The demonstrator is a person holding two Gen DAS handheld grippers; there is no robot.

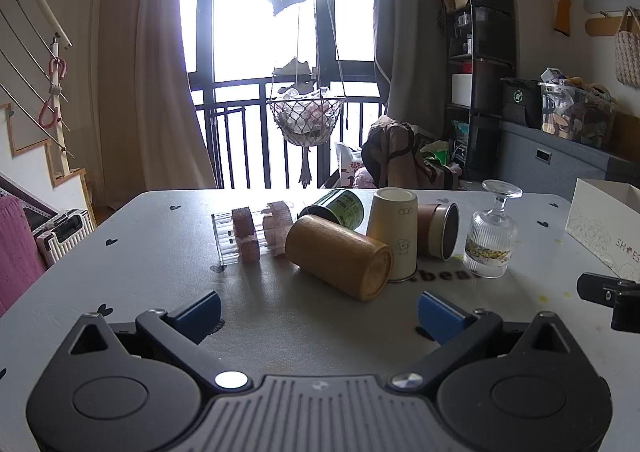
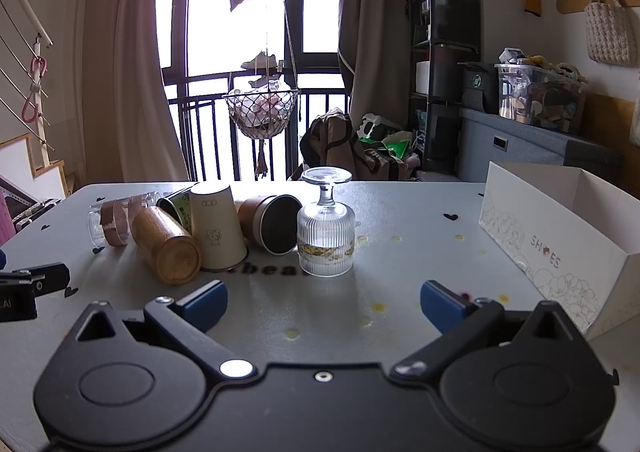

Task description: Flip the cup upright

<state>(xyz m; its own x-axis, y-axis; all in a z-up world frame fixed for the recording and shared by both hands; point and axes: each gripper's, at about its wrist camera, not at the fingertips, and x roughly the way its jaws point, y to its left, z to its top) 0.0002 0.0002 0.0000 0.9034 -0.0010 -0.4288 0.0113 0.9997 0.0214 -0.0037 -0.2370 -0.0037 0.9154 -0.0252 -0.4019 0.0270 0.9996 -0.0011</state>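
Several cups sit on the grey table. A cream paper cup stands upside down. A ribbed stemmed glass stands upside down. A wooden cup, a brown cup, a green cup and a clear glass lie on their sides. My left gripper is open and empty, short of the wooden cup. My right gripper is open and empty, short of the stemmed glass.
A white open shoebox stands on the table's right side. Small yellow spots dot the table. The right gripper's tip shows at the left view's right edge; the left gripper's side shows at the right view's left edge.
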